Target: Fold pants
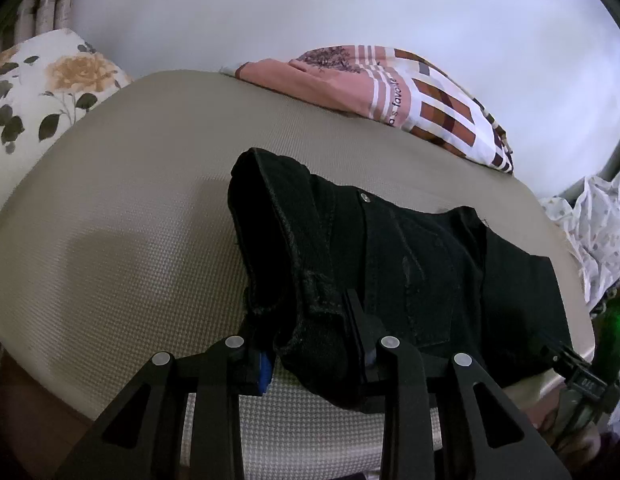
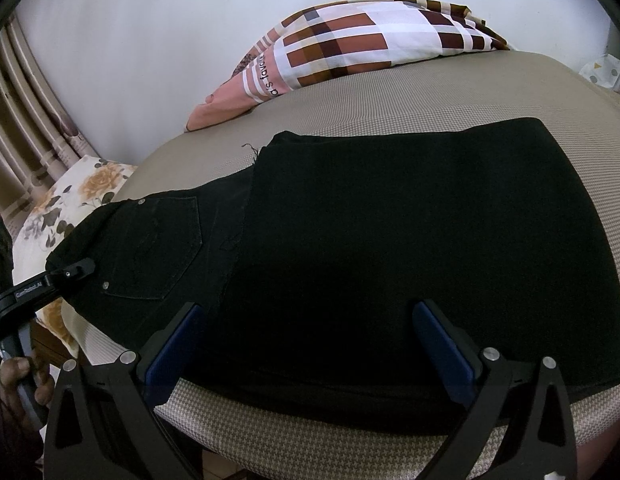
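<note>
Black pants (image 2: 389,240) lie on the bed, the legs folded over into a wide slab on the right, the waist and back pocket (image 2: 158,248) to the left. My left gripper (image 1: 313,344) is shut on a bunched, lifted piece of the waist end (image 1: 294,280). In the right wrist view the same left gripper (image 2: 76,270) clamps the waist corner at the left edge. My right gripper (image 2: 310,332) stands wide open over the near edge of the folded legs, its blue pads (image 2: 445,344) apart and not squeezing the cloth.
The beige woven mattress (image 2: 349,440) ends close in front of the grippers. A checked brown-and-pink pillow (image 2: 349,48) lies at the far edge by the white wall. A floral pillow (image 1: 42,92) sits at the left, and a person's hand (image 2: 18,380) holds the left gripper's handle.
</note>
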`<state>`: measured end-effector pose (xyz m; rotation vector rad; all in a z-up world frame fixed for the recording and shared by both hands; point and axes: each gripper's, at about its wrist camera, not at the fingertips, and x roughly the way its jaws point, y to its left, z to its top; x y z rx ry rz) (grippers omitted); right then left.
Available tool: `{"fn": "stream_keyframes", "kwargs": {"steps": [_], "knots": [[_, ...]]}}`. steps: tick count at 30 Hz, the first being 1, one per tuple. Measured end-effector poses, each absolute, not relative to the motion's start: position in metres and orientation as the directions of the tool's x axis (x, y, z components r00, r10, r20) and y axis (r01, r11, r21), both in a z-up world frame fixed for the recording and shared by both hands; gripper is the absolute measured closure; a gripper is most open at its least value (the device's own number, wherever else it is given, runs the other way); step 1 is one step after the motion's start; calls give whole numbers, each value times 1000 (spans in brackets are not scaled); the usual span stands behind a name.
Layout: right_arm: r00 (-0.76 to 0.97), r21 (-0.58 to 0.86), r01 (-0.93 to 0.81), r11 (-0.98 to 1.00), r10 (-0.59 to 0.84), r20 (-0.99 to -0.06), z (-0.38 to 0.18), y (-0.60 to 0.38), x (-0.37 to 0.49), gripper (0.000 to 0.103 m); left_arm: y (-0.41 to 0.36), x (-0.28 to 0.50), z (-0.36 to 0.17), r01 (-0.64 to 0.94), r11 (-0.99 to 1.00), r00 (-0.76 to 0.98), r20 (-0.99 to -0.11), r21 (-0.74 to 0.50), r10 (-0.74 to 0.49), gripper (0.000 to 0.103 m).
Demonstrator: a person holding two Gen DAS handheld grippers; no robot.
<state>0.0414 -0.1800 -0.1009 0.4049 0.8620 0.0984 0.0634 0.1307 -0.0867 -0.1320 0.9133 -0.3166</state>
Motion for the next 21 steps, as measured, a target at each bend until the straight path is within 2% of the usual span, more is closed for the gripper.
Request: {"fn": "stream_keyframes", "kwargs": {"steps": [21], "knots": [[665, 416, 68, 907, 269, -696, -100, -180, 42, 0, 122, 56, -80, 204, 958, 590, -756, -200, -284, 72]]}}
